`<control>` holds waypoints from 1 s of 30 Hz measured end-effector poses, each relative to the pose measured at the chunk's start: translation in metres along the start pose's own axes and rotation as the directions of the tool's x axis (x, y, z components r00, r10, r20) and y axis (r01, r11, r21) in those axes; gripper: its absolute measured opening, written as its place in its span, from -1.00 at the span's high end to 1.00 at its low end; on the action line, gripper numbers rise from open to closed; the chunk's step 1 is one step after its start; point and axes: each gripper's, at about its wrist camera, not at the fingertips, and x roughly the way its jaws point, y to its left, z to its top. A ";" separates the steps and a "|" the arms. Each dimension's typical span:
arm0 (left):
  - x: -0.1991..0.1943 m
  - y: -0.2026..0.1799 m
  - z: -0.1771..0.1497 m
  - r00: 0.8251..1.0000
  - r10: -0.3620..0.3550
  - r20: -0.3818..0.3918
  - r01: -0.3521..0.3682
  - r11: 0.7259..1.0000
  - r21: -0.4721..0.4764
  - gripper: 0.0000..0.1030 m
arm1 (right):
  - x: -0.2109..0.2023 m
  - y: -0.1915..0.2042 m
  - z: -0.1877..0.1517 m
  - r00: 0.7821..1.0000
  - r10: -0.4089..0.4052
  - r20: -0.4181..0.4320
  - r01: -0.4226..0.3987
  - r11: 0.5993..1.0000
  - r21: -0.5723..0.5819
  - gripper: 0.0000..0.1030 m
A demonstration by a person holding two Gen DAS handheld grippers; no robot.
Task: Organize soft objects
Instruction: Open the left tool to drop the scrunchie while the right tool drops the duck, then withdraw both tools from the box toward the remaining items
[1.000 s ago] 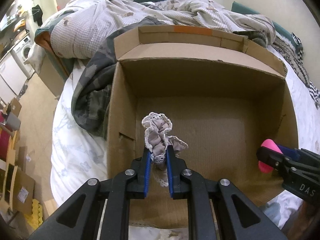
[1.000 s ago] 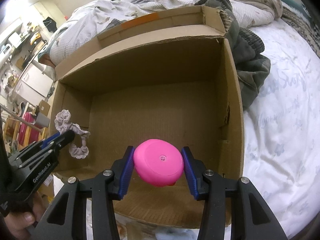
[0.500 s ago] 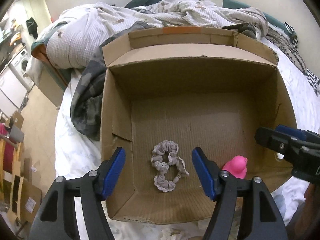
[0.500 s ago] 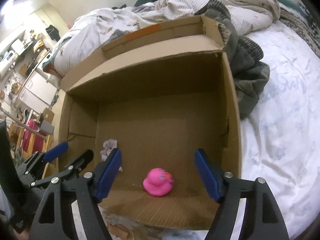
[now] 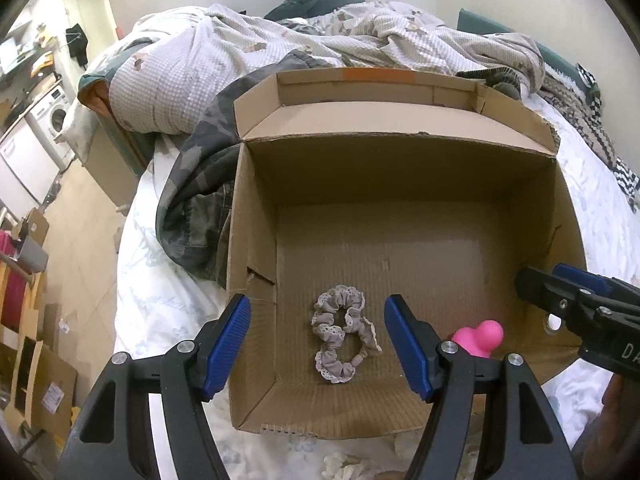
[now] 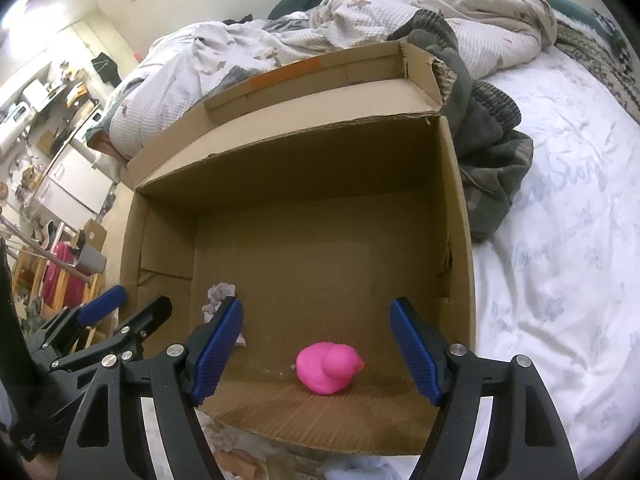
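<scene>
Release confirmed on both sides. Left gripper (image 5: 316,344) had the scrunchie (image 5: 343,339) pinched between its pads a second ago; its jaws have just been opening and now stand spread, with the scrunchie lying loose on the floor of the box (image 5: 400,168), below the gap between the pads and touching neither. Right gripper (image 6: 316,348) likewise held the duck (image 6: 330,367) a second ago; its jaws have just been opening too and are now spread wide, pads clear of the duck on both sides. Duck sits upright on the box floor near the front wall, toward the right side. Scrunchie rests near the front wall on the left side, collapsed into a figure-eight loop; from the right wrist view only a small part of it (image 6: 221,294) shows behind the left pad of the right gripper. The two items lie apart, not touching. Between half a second ago and now neither item has shifted, so both appear settled. Both grippers hover over the front edge of the box, angled down into it. Judgement: this pair of soft items is stowed and both grippers are free for another pick. Pale fabric bits show on the bed (image 6: 560,200) just in front of the box at the bottom of both views; too cropped to identify, possibly further items to collect. Risk looks low; both items are light and lie flat on the cardboard.
</scene>
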 end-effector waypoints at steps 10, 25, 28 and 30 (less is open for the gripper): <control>-0.015 0.008 -0.009 1.000 -0.020 -0.024 0.020 1.000 -0.018 -0.29 | -0.016 -0.005 -0.005 1.000 0.003 0.027 -0.004 1.000 0.019 -0.56; -0.056 0.020 -0.030 0.999 0.033 0.003 -0.032 0.997 -0.069 -0.29 | -0.058 0.005 -0.026 0.996 0.057 0.068 -0.056 0.998 -0.019 -0.99; -0.065 0.021 -0.036 1.000 0.020 0.009 -0.019 0.998 -0.067 -0.29 | -0.065 0.004 -0.031 0.996 0.060 0.073 -0.059 0.998 -0.013 -1.00; -0.070 0.022 -0.041 1.000 0.017 0.008 -0.017 0.997 -0.073 -0.29 | -0.068 0.005 -0.033 0.996 0.053 0.073 -0.051 0.999 -0.019 -1.00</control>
